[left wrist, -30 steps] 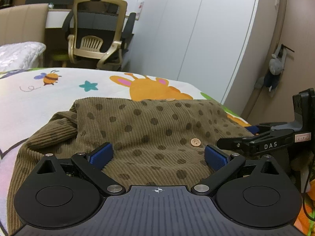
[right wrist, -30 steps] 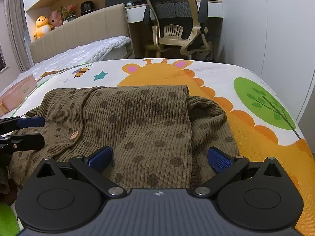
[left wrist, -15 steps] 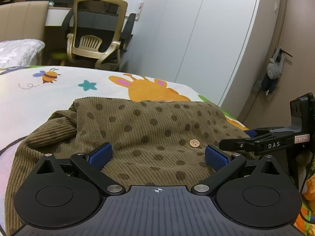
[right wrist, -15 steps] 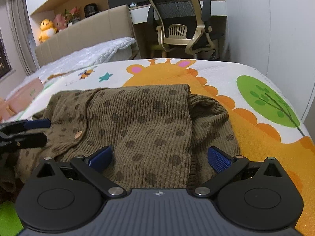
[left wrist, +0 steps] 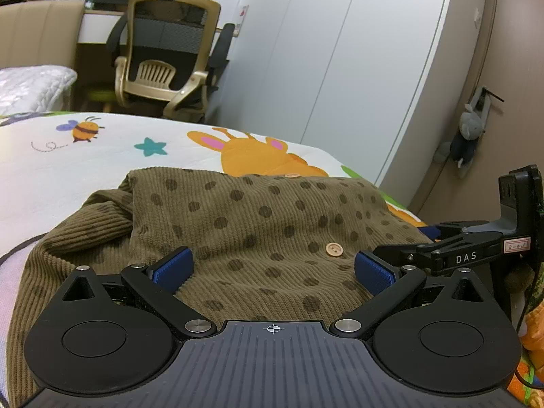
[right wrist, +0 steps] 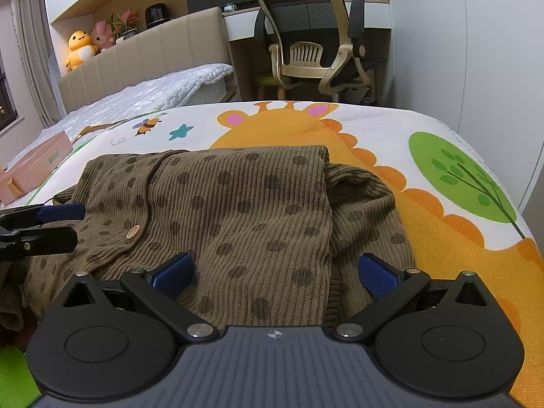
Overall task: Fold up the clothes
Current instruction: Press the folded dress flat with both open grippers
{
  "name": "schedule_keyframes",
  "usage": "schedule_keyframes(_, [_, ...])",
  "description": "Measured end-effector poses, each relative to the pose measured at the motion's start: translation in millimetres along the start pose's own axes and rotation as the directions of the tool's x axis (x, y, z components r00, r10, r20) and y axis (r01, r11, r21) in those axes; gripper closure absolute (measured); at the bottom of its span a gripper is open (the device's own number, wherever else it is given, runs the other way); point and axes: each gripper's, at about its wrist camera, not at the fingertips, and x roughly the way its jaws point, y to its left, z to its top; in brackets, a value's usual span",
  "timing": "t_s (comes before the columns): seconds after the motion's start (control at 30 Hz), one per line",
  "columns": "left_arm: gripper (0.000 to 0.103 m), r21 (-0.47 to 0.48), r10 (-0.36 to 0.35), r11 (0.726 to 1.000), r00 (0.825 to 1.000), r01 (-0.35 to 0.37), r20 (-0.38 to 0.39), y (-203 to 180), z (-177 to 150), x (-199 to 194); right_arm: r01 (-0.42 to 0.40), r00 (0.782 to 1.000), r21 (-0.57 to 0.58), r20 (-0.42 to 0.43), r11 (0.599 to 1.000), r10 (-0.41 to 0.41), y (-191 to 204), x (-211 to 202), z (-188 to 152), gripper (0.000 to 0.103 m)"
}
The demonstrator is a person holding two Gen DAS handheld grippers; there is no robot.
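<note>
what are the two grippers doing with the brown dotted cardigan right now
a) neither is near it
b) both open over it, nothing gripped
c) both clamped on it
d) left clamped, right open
b: the left gripper and right gripper both have their blue pads spread wide over the brown dotted cardigan, which lies flat on the cartoon bedsheet.
</note>
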Motion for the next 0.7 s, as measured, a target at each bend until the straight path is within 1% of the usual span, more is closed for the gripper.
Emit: schedule_keyframes(0.7, [0.0, -0.017, -0.016, 1.0, 1.0, 0.016, 0.007, 2.2, 0.5, -1.2, -0.009, 1.0, 0.005, 0.002, 1.0, 0.009, -1.3, -0.9, -0.7, 0.0])
